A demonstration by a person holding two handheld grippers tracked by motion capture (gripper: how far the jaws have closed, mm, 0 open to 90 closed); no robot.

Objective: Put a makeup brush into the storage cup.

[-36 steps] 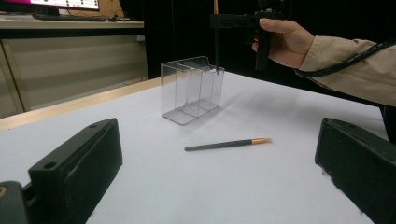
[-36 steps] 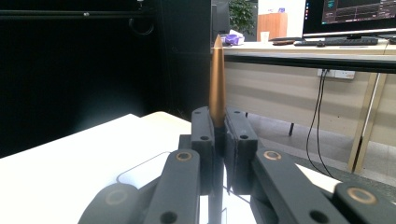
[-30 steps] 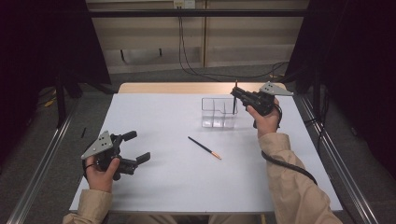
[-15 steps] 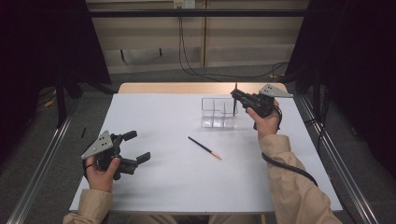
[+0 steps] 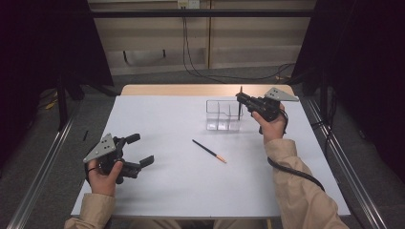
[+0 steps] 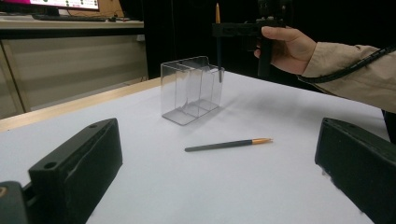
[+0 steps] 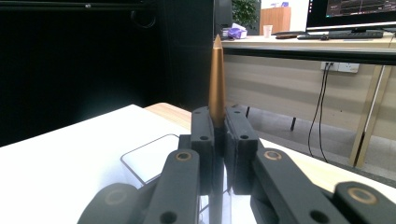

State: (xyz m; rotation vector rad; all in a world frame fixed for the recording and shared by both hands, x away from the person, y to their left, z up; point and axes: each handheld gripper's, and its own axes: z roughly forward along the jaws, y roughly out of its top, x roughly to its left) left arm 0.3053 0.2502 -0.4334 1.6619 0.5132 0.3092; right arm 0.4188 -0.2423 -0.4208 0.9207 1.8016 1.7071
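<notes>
A clear plastic holder (image 5: 223,115) with three compartments stands at the far middle of the white table (image 5: 191,191). My right gripper (image 5: 240,99) is shut on a dark pen (image 5: 239,110) held upright, gold tip up (image 7: 217,79), its lower end inside the holder's right compartment (image 6: 212,88). A second dark pen with a gold tip (image 5: 209,150) lies flat mid-table (image 6: 229,144). My left gripper (image 5: 138,150) rests open near the table's front left, with nothing between its fingers (image 6: 77,165).
The table's wooden far edge (image 5: 200,89) lies just behind the holder. Metal rails (image 5: 334,152) run along both sides of the table. Cables hang on the back wall (image 5: 186,38). A monitor and keyboard sit on a desk (image 7: 355,32) in the right gripper view.
My right gripper has lowered the upright pen slightly into the holder's right compartment. The left gripper and the lying pen have not moved.
</notes>
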